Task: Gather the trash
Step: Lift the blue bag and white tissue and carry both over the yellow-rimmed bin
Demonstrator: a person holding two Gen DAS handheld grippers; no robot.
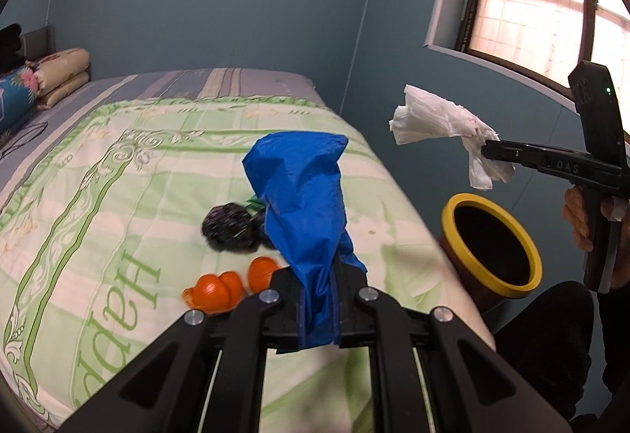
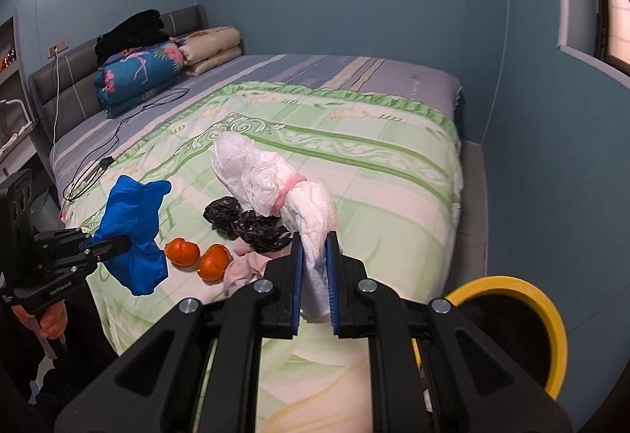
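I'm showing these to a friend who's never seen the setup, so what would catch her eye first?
Probably the two raised grippers: the left gripper clamps a bright blue plastic bag above the bed, and the right gripper clamps a crumpled white bundle. Next, the yellow-rimmed bin beside the bed, and the orange peels lying on the green quilt.

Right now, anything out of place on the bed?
Yes: orange peels, a crumpled black bag and a pinkish rag lie loose on the green quilt, near its front edge. A black cable trails across it.
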